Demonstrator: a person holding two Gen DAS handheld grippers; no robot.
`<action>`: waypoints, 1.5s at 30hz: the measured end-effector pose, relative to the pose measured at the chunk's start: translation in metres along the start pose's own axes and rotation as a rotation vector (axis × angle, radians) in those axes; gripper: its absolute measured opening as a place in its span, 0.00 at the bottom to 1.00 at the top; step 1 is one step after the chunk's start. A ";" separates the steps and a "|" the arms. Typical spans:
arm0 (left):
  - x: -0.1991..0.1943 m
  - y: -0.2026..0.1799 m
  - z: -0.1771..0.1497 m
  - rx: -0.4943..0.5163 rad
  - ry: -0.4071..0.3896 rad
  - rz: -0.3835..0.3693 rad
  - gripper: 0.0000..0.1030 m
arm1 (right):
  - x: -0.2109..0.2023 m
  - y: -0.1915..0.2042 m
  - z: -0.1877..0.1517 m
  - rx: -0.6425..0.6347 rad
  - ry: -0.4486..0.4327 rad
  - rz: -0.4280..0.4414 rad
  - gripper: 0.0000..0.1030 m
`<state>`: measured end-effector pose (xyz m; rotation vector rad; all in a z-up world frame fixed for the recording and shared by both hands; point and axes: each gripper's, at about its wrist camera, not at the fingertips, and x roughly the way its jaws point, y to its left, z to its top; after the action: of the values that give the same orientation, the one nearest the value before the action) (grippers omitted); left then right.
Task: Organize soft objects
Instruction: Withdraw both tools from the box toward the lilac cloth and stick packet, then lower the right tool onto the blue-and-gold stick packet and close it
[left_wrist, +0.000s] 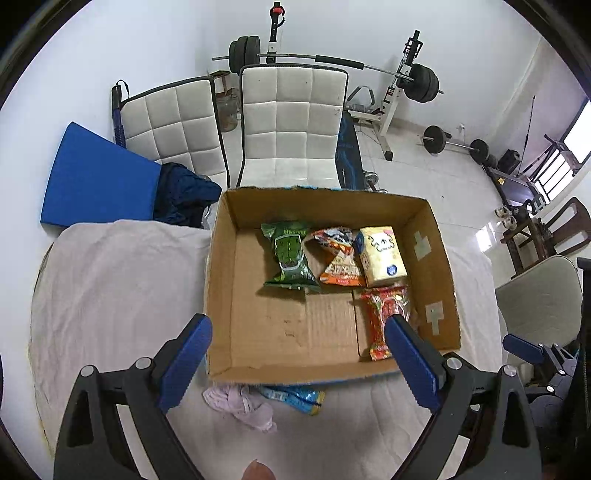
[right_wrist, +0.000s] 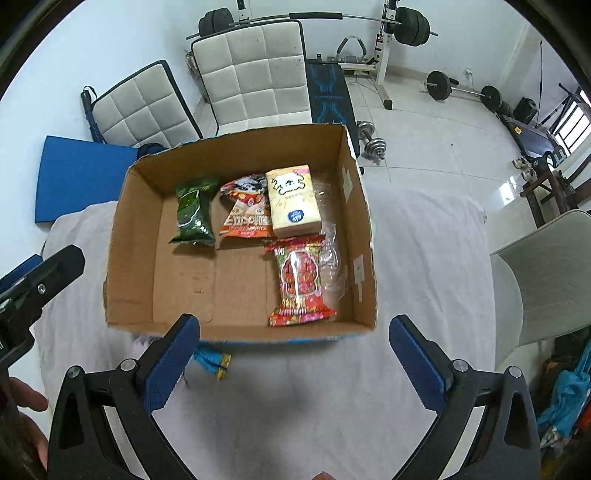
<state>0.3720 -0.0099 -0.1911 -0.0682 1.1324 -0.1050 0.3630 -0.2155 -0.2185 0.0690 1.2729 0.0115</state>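
Observation:
An open cardboard box (left_wrist: 221, 280) (right_wrist: 133, 236) stands on a table covered with a pale cloth. In it lie a green snack bag (left_wrist: 290, 258) (right_wrist: 195, 212), an orange snack bag (left_wrist: 338, 258) (right_wrist: 246, 206), a yellow tissue pack (left_wrist: 382, 254) (right_wrist: 291, 201) and a red snack bag (left_wrist: 384, 314) (right_wrist: 299, 284). In front of the box lie a pale purple cloth (left_wrist: 240, 404) and a blue packet (left_wrist: 295, 397) (right_wrist: 212, 362). My left gripper (left_wrist: 297, 358) is open and empty above the box's near wall. My right gripper (right_wrist: 295, 365) is open and empty just before the box.
Two white padded chairs (left_wrist: 291, 122) (right_wrist: 255, 77) and a blue mat (left_wrist: 96, 177) stand behind the table. A barbell rack (left_wrist: 399, 85) and dumbbells are on the tiled floor. A pale chair (right_wrist: 546, 273) stands at the right.

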 end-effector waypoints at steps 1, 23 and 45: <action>-0.002 0.001 -0.003 -0.006 0.003 -0.006 0.93 | -0.003 0.001 -0.004 0.001 -0.003 0.004 1.00; 0.072 0.146 -0.158 -0.330 0.349 0.221 0.93 | 0.164 0.127 -0.098 -0.476 0.193 0.012 0.63; 0.136 0.100 -0.155 -0.280 0.421 0.167 0.93 | 0.162 0.087 -0.165 -0.447 0.239 0.008 0.05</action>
<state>0.2937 0.0731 -0.3903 -0.2068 1.5628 0.1978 0.2557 -0.1136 -0.4167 -0.3210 1.4819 0.3185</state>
